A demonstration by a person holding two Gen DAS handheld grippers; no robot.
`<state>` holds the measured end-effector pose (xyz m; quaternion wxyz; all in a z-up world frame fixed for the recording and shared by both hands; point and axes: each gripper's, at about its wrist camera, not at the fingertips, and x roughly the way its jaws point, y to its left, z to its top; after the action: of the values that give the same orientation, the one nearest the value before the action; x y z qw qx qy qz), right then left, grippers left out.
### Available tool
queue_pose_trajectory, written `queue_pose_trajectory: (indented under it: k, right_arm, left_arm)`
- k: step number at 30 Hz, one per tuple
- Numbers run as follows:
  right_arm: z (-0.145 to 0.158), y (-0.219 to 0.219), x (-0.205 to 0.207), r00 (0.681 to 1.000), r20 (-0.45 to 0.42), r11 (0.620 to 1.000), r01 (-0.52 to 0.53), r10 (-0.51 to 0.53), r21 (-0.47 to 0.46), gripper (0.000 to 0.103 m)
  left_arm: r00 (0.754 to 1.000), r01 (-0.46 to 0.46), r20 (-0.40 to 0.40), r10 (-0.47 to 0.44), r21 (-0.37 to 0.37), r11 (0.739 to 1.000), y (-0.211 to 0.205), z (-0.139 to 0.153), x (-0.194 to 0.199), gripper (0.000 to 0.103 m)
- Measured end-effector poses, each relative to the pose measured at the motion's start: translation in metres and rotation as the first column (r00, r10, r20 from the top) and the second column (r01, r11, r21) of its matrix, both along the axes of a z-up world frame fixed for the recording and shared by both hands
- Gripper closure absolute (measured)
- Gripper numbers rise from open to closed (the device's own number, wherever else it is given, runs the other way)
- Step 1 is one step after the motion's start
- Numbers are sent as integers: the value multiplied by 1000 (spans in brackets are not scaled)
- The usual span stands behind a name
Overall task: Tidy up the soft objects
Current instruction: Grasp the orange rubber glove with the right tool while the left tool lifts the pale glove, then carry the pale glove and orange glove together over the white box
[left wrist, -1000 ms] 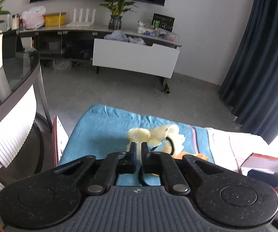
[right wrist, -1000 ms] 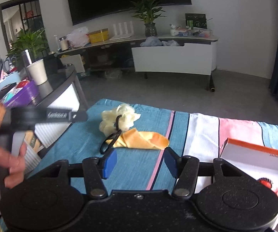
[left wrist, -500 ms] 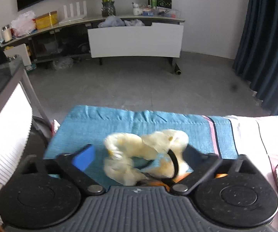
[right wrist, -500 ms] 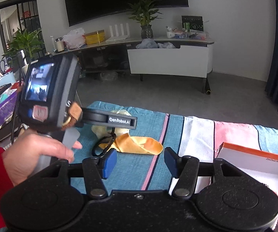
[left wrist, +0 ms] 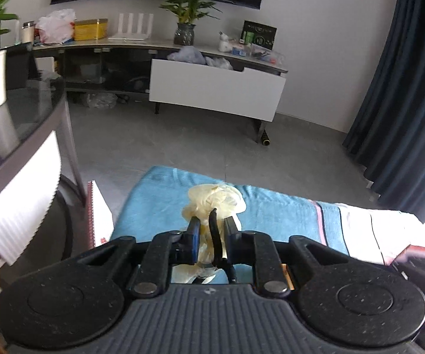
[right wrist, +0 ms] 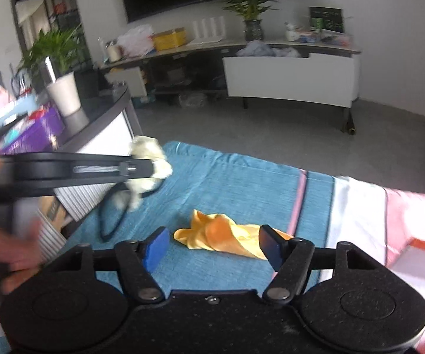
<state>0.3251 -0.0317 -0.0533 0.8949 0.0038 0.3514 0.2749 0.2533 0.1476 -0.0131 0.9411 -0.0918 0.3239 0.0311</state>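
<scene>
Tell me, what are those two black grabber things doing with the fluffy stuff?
A person is tidying soft things on a striped towel. The left tongs are pinched shut on a pale yellow fluffy bundle with a black loop hanging from it, and it looks lifted off the towel. The right tongs are open, hovering near an orange cloth lying on the blue part.

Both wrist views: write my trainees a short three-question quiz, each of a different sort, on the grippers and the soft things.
1. True or false: the left gripper is shut on the pale yellow soft item.
2. Which soft thing lies on the blue towel in front of the right gripper? A) orange cloth B) red sock C) green sponge
3. Fill in: the right gripper's jaws are ____.

Key: 1 true; 2 A; 3 open.
</scene>
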Motion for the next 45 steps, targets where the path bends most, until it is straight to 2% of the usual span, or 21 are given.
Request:
queue_pose_trajectory:
  k: [3,5,6,7,8,10,14,19,31,37,40,45]
  right_arm:
    - [-6,18,7,999,22,998,-32,33,-58,20]
    - [-12,29,14,1000,21,995,-5,7,-104,20]
    - [-15,34,17,1000,13,993,0,1,-118,25]
    - [-19,38,19,1000,12,991,6,-5,-130,58]
    - [-23,41,20,1000,12,989,15,-13,-145,67]
    - [-29,44,20,999,-1,986,31,-32,-163,73]
    - [-21,41,5,998,55,986,47,-38,-160,74]
    - [8,24,-14,996,78,994,49,-41,-98,74]
    - [71,-31,-100,983,148,994,105,-105,8,74]
    - [85,-55,-137,980,151,991,127,-133,48,74]
    - [90,-61,-154,976,174,991,132,-134,22,74]
    - [93,-75,-173,975,164,988,149,-153,34,74]
  left_arm:
    - [1000,-10,-9,10,7,1000,1,1,-9,84]
    - [1000,-15,-19,15,10,1000,1,0,-12,84]
    - [1000,-18,-23,18,4,1000,0,-1,-15,84]
    - [999,-24,-28,24,-2,1000,0,-1,-16,84]
    - [999,-27,-32,27,-7,1000,1,0,-16,84]
    - [999,-24,-38,24,1,1000,0,0,-18,84]
    - [999,-33,-37,33,-1,999,-2,3,-25,84]
    - [1000,-20,-23,19,-7,1000,-13,11,-38,84]
    - [999,7,42,-7,-8,1000,-43,42,-95,84]
    - [998,23,56,-23,-13,1000,-57,51,-122,84]
    - [998,34,62,-33,-13,999,-63,54,-134,84]
    - [996,53,66,-52,-10,999,-70,57,-146,84]
